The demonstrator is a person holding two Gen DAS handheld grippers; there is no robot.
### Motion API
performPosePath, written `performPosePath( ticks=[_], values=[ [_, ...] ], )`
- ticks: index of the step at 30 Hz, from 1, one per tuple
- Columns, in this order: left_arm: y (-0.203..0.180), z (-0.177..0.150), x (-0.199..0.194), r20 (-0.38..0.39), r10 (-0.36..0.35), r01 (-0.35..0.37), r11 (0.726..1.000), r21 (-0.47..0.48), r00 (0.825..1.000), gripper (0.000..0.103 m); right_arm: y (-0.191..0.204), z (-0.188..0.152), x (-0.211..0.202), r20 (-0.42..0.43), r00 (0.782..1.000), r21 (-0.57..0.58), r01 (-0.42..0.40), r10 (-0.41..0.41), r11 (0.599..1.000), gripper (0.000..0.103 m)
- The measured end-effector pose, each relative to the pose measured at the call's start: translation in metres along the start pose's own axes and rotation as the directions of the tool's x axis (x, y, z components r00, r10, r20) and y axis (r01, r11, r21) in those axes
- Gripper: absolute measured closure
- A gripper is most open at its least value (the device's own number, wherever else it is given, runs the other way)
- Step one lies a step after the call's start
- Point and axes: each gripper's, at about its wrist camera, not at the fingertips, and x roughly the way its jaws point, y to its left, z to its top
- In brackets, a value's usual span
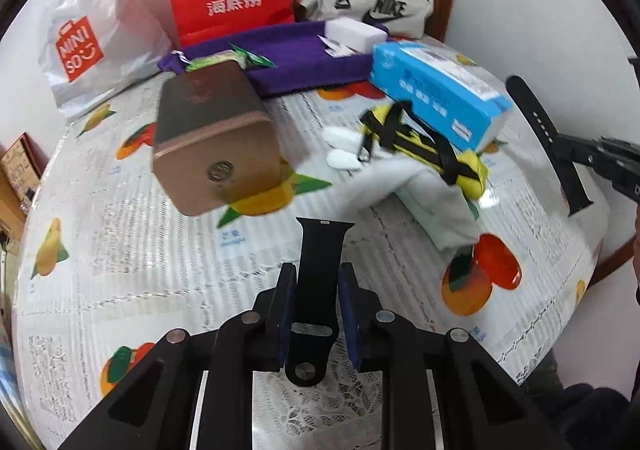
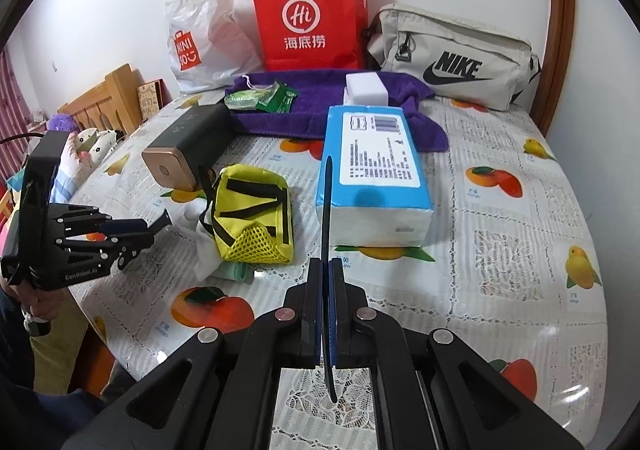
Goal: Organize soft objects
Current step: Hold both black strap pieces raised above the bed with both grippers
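My left gripper [image 1: 316, 282] is shut on a short black watch strap [image 1: 322, 250], edge to edge between its pads, above the fruit-print tablecloth [image 1: 160, 270]. From the right wrist view the left gripper [image 2: 154, 228] hangs at the table's left edge, held by a hand. My right gripper [image 2: 328, 266] is shut on a long black strap [image 2: 327, 202] seen edge-on. In the left wrist view that right gripper [image 1: 592, 158] holds the holed strap [image 1: 536, 110] at the far right. A yellow pouch [image 2: 248, 218] lies on a folded white cloth [image 1: 420, 186] between the grippers.
A blue tissue pack [image 2: 372, 170], a gold-ended dark box [image 2: 188, 146] and a purple towel [image 2: 320, 118] with a white block [image 2: 366, 88] and green packets [image 2: 260, 96] fill the middle. Red bag [image 2: 312, 18], white plastic bag [image 2: 200, 30] and beige Nike bag [image 2: 452, 58] line the wall.
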Motion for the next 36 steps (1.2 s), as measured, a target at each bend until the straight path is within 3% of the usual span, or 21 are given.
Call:
performPosePath(
  ticks=[5, 6, 7, 14, 16, 19, 21, 22, 30, 33, 36],
  values=[
    [0.008, 0.007, -0.016, 0.029, 0.019, -0.018, 0.999, -0.033, 0.999, 0.083, -0.003, 0.007, -0.007, 0.024, 1.000, -0.004, -0.003, 0.003, 1.000, 0.100],
    [0.010, 0.010, -0.020, 0.036, 0.018, -0.016, 0.999, -0.043, 0.999, 0.092, -0.004, 0.009, -0.007, 0.025, 1.000, -0.004, -0.002, 0.002, 1.000, 0.100],
    [0.012, 0.012, -0.022, 0.038, 0.013, -0.011, 0.999, -0.052, 0.999, 0.093, -0.005, 0.011, -0.007, 0.027, 1.000, -0.004, -0.002, 0.002, 1.000, 0.100],
    [0.016, 0.022, -0.024, 0.041, 0.038, -0.036, 0.998, -0.047, 0.998, 0.093, -0.007, 0.024, -0.005, 0.046, 0.999, -0.005, -0.016, 0.016, 1.000, 0.100],
    [0.014, 0.020, -0.020, 0.034, 0.002, -0.001, 0.999, -0.036, 0.999, 0.093, -0.006, 0.026, -0.003, 0.046, 0.999, -0.009, -0.027, 0.027, 1.000, 0.100],
    [0.008, 0.018, -0.011, 0.022, -0.008, 0.008, 1.000, -0.003, 1.000, 0.088, -0.004, 0.024, 0.003, 0.032, 0.999, -0.009, -0.030, 0.030, 1.000, 0.100],
    [0.002, 0.017, -0.005, 0.023, -0.012, 0.012, 1.000, 0.024, 1.000, 0.073, -0.002, 0.021, 0.005, 0.025, 0.999, -0.010, -0.030, 0.031, 0.999, 0.100],
    [0.000, 0.016, -0.001, 0.017, -0.014, 0.013, 0.999, 0.036, 1.000, 0.072, -0.002, 0.020, 0.006, 0.021, 0.999, -0.010, -0.029, 0.029, 1.000, 0.100],
    [-0.006, 0.008, 0.026, -0.044, -0.028, 0.032, 0.997, 0.075, 0.999, 0.073, -0.004, 0.006, 0.018, -0.019, 1.000, 0.012, -0.011, 0.011, 1.000, 0.100],
    [-0.004, 0.005, 0.025, -0.033, -0.021, 0.024, 0.997, 0.071, 0.999, 0.082, -0.005, 0.003, 0.023, -0.034, 0.999, 0.018, -0.008, 0.009, 1.000, 0.100],
    [0.003, 0.004, 0.024, -0.036, -0.062, 0.063, 0.997, 0.042, 0.997, 0.082, -0.004, 0.003, 0.028, -0.047, 0.999, 0.018, -0.006, 0.007, 1.000, 0.100]
  ],
)
